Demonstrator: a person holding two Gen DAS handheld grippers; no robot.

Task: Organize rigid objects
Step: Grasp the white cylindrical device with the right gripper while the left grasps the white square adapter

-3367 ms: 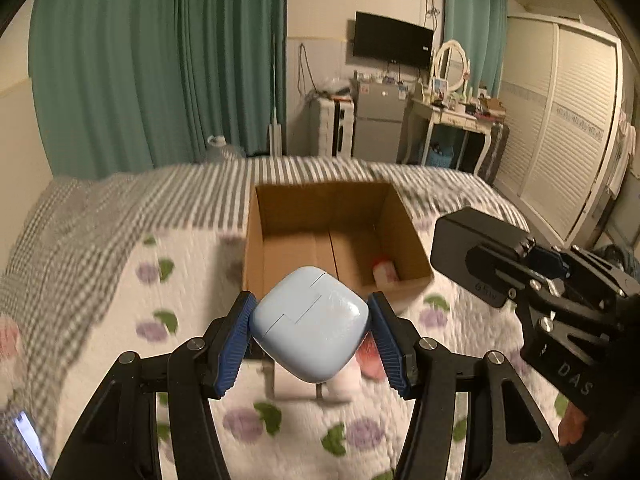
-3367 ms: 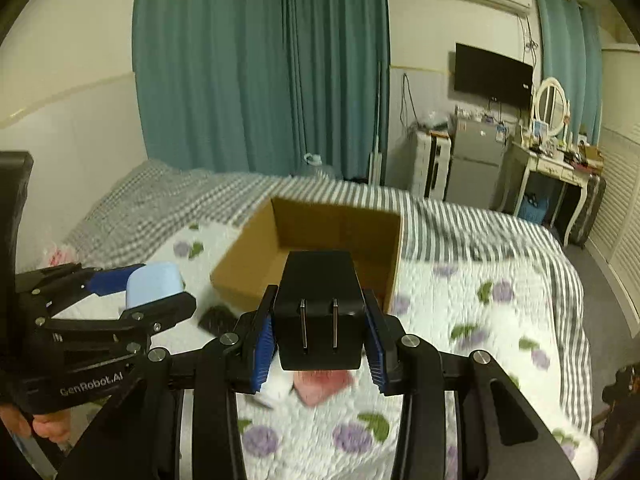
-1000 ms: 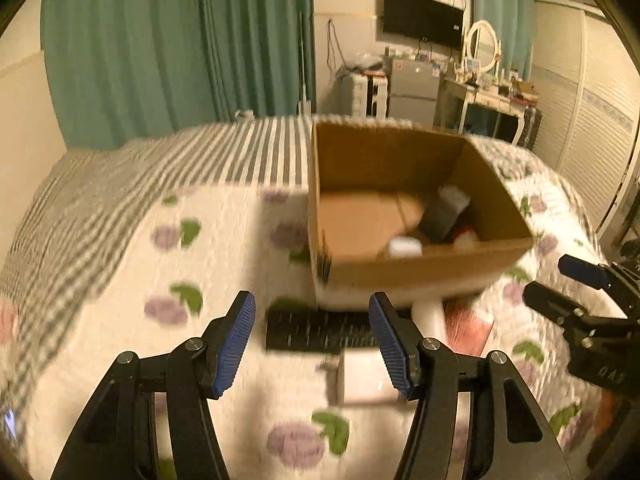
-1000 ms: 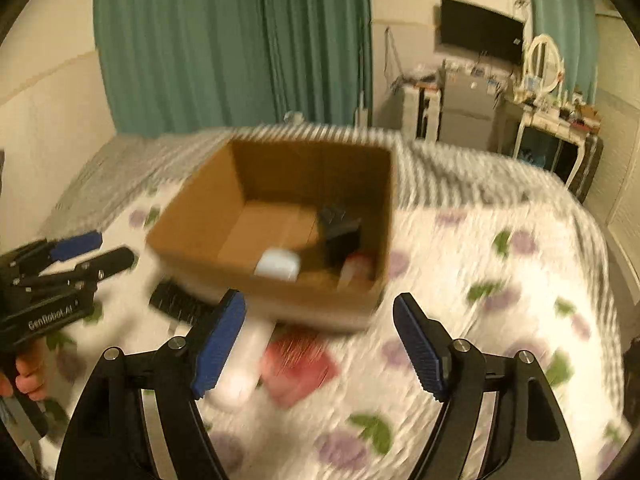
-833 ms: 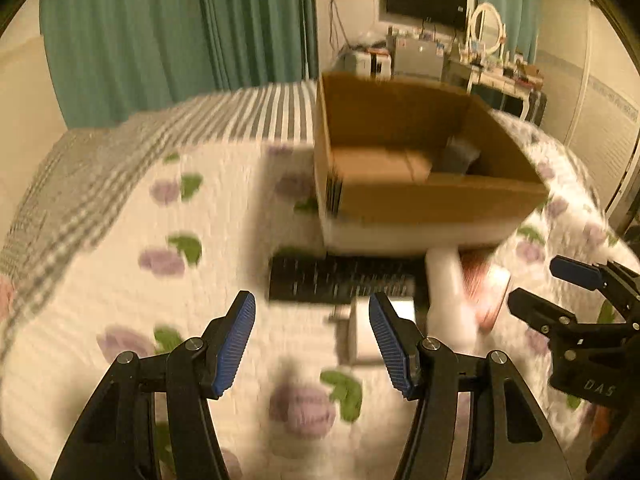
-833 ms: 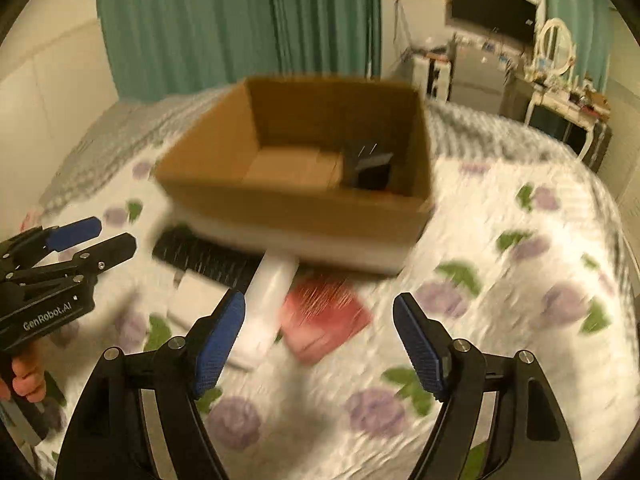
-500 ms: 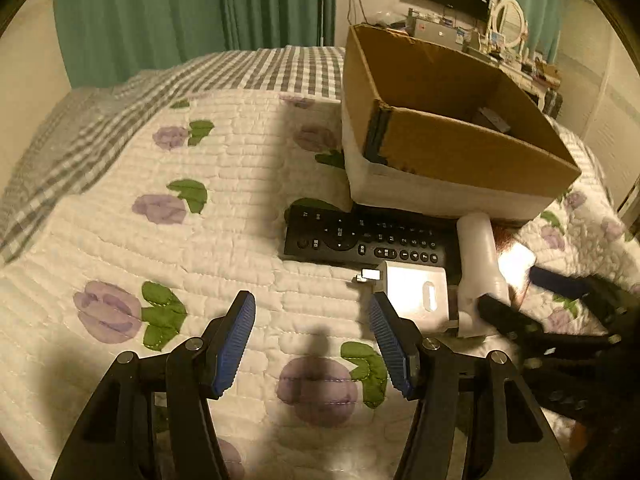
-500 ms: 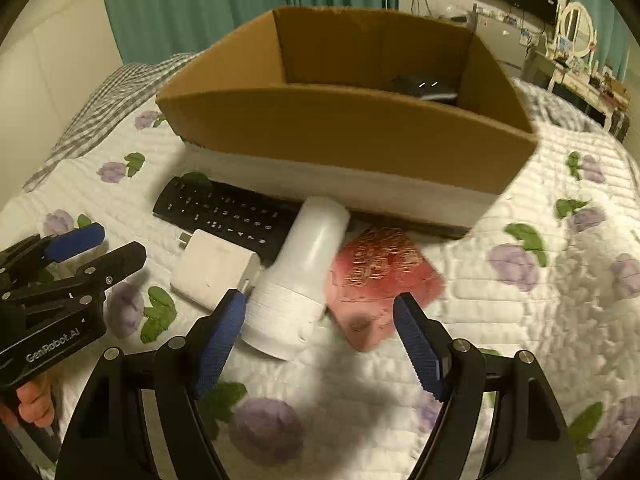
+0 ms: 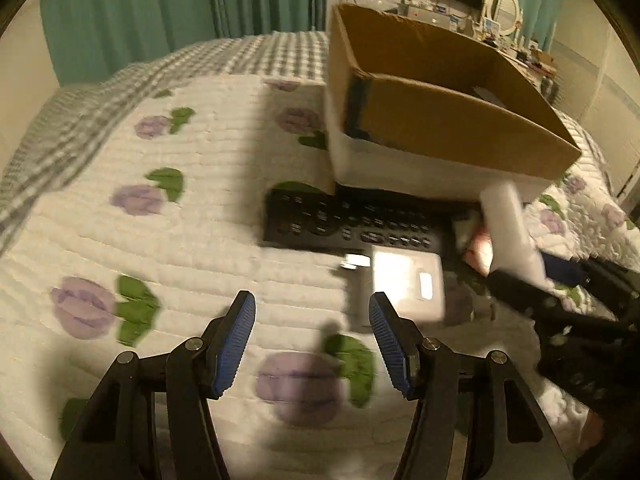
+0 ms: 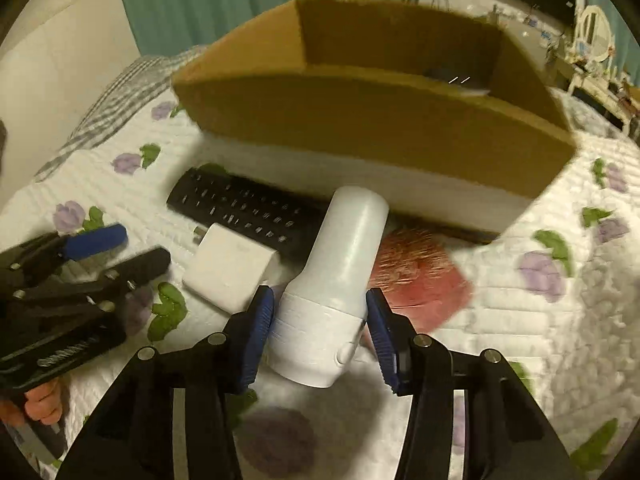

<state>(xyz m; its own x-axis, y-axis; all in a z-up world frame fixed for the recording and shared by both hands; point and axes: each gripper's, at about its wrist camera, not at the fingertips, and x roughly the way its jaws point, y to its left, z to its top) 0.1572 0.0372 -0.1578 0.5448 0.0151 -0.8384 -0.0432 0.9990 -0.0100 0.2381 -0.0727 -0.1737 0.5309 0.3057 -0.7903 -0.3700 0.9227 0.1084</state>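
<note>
A white bottle (image 10: 340, 276) lies on the quilt in front of the cardboard box (image 10: 360, 120). My right gripper (image 10: 320, 320) is open with its jaws on either side of the bottle's cap end. A white charger (image 10: 230, 266), a black remote (image 10: 244, 208) and a red packet (image 10: 416, 272) lie beside the bottle. My left gripper (image 9: 312, 336) is open and empty, low over the quilt, just left of the charger (image 9: 408, 284). The remote (image 9: 352, 224), bottle (image 9: 510, 232) and box (image 9: 452, 124) also show in the left wrist view. A black adapter (image 10: 452, 76) sits inside the box.
The bed is covered with a white quilt with purple flowers (image 9: 132, 200) and a grey checked blanket (image 9: 80, 116). Teal curtains (image 9: 180, 8) hang behind. A dresser with a mirror (image 9: 502, 8) stands far right.
Both grippers, earlier shut on an earbud case and an adapter, now are open and have dropped low towards the items. My right gripper has come around the white bottle.
</note>
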